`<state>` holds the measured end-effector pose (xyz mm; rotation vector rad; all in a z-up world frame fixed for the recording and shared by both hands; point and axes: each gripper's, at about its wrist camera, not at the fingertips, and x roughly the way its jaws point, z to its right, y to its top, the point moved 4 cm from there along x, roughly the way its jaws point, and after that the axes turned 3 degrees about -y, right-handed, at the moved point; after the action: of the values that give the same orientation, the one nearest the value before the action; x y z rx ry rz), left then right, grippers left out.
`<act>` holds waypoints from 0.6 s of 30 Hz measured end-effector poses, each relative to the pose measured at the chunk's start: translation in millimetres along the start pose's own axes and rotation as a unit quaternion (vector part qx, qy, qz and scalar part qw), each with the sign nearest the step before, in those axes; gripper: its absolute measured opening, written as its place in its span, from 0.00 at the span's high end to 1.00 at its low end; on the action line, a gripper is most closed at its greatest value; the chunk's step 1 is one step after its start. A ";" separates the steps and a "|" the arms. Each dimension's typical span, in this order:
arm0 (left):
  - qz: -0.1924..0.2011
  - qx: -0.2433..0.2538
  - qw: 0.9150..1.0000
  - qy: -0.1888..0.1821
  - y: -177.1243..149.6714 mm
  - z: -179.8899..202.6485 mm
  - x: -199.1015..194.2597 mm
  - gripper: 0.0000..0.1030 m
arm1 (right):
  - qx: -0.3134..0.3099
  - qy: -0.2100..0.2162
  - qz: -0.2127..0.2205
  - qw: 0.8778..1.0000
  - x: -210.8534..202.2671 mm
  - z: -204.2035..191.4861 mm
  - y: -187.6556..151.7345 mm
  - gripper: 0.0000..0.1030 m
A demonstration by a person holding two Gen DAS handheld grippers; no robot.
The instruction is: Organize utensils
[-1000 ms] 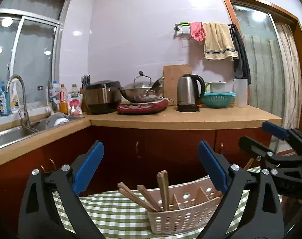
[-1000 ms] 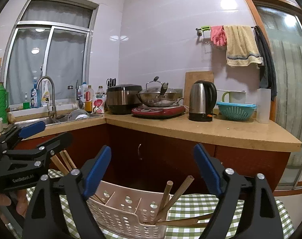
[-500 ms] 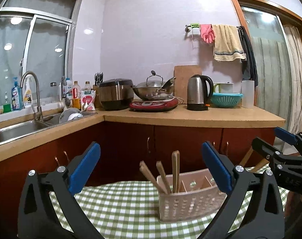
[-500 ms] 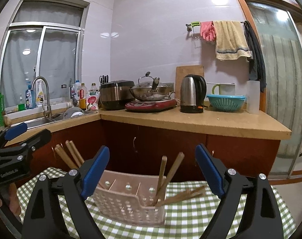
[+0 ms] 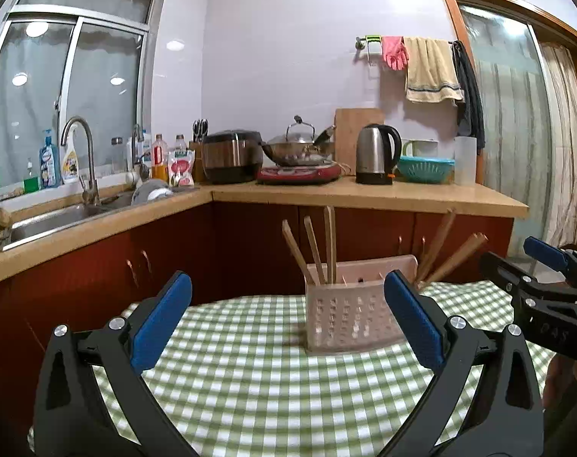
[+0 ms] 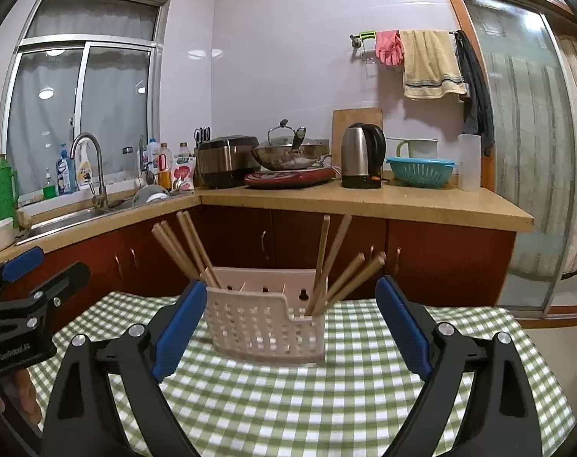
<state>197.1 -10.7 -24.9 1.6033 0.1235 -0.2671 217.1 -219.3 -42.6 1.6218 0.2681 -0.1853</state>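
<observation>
A pale pink perforated utensil holder (image 5: 349,316) (image 6: 265,320) stands upright on a green checked tablecloth (image 5: 269,381) (image 6: 326,400). Wooden chopsticks (image 5: 313,243) (image 6: 182,247) lean in its left end compartment, and more chopsticks (image 5: 446,255) (image 6: 338,266) lean in its right end. My left gripper (image 5: 288,320) is open and empty, held back from the holder. My right gripper (image 6: 288,327) is open and empty, also back from the holder. Each gripper shows at the edge of the other's view: the right one (image 5: 536,285), the left one (image 6: 33,285).
A kitchen counter (image 5: 364,194) runs behind the table with a kettle (image 5: 376,158), wok (image 5: 296,148), rice cooker (image 5: 231,156) and teal colander (image 5: 425,167). A sink (image 5: 60,217) with tap is at left. A glass door (image 6: 524,133) is at right.
Both grippers have drawn back and up from the holder, which now looks smaller and farther off. More tablecloth shows in front. Both stayed open.
</observation>
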 end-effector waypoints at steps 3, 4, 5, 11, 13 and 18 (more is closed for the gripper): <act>-0.006 -0.005 1.000 -0.001 -6.0 -0.7 -13.0 0.04 | 0.002 -0.003 -0.008 1.000 -14.4 -0.5 -5.8 0.15; -0.007 -0.006 1.000 0.001 -8.1 -1.7 -19.2 0.04 | 0.002 -0.004 -0.008 1.000 -17.6 -0.4 -6.1 0.14; -0.008 -0.006 1.000 0.003 -9.0 -2.5 -24.2 0.04 | 0.002 -0.004 -0.010 1.000 -22.3 -0.7 -7.3 0.14; -0.008 -0.010 1.000 0.004 -11.0 -4.1 -51.0 0.04 | 0.000 -0.005 -0.011 1.000 -48.2 -2.8 -14.6 0.14; -0.007 -0.008 1.000 0.004 -9.8 -3.7 -59.1 0.04 | -0.002 -0.007 -0.012 1.000 -56.0 -3.2 -15.5 0.14; 0.004 -0.007 1.000 0.010 -6.0 -7.2 -81.4 0.04 | 0.004 -0.007 -0.009 1.000 -75.0 -2.1 -13.9 0.14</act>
<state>117.7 3.6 -10.4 1.5917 0.1344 -0.2425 141.3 -220.9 -34.8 1.6250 0.2721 -0.2119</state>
